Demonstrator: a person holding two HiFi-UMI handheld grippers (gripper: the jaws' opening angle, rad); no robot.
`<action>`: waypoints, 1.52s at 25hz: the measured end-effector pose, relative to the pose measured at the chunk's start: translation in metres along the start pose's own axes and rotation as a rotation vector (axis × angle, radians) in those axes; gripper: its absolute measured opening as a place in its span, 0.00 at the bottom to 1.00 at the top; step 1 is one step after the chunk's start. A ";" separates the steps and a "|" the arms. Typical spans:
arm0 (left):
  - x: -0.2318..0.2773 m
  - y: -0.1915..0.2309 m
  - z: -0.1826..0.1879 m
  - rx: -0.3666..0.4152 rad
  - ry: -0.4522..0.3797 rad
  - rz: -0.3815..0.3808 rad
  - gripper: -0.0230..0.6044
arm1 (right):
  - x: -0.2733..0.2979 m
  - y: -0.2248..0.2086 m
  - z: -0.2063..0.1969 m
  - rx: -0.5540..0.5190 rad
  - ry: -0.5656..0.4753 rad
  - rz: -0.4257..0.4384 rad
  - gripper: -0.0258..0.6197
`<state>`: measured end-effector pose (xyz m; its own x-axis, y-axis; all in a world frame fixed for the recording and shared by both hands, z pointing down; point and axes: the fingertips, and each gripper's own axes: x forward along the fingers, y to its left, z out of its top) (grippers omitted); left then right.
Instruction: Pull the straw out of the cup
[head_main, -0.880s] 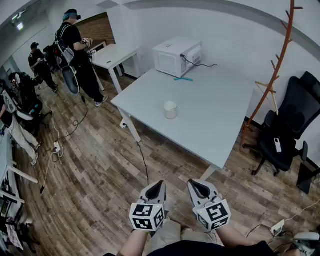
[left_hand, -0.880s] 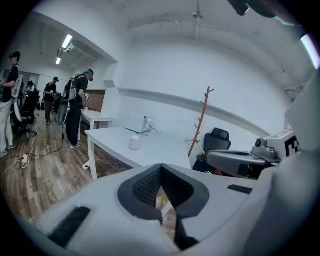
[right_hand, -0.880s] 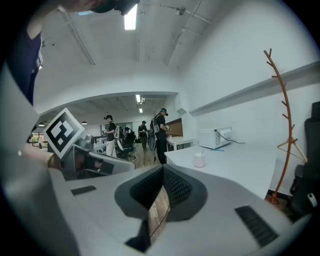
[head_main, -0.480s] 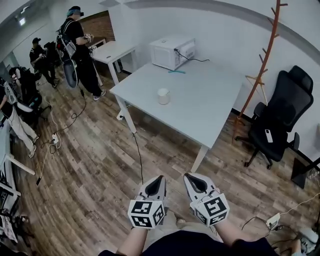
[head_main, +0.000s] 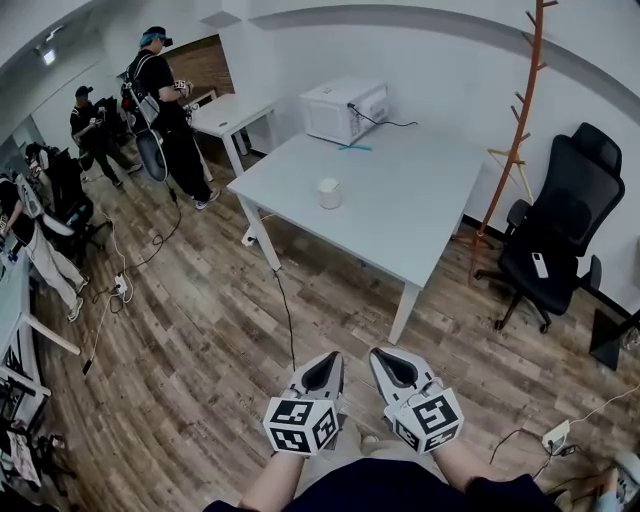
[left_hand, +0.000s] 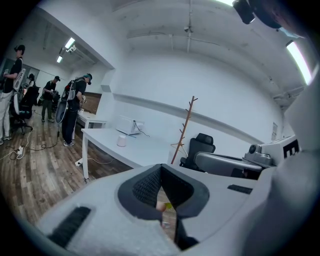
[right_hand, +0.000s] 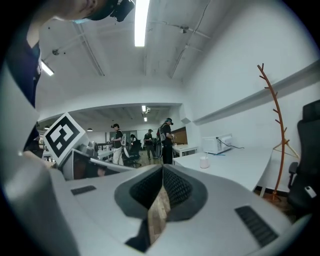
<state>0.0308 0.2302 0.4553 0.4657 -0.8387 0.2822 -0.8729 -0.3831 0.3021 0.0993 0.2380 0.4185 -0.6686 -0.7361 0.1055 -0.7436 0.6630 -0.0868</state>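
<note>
straw cannot be made out in the head view. its small white cup (head_main: 330, 193) stands on the white rectangular table (head_main: 420, 215) in the upper middle of the frame, well apart from both tools at the bottom. the left tool (head_main: 325, 368) and right tool (head_main: 392, 366) sit side by side, neither clearly nearer, jaws together and empty.

left gripper view: the cup (left_hand: 121, 141) lies left of centre, above the closed jaws.

right gripper view: the cup (right_hand: 203, 162) lies right of centre. a thin upright line in it is probably the straw. these jaws are closed too.
</note>
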 end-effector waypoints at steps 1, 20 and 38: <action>-0.001 -0.001 -0.001 -0.007 0.000 0.001 0.06 | -0.002 0.002 0.000 -0.008 0.000 0.002 0.09; -0.001 -0.002 -0.008 0.018 -0.027 0.038 0.06 | -0.006 0.002 -0.003 -0.009 0.016 0.028 0.09; 0.073 0.058 0.024 0.014 -0.031 0.026 0.06 | 0.071 -0.052 0.004 0.001 0.014 -0.004 0.09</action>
<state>0.0109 0.1378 0.4712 0.4386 -0.8598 0.2614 -0.8866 -0.3665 0.2821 0.0905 0.1506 0.4269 -0.6653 -0.7370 0.1193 -0.7465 0.6596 -0.0878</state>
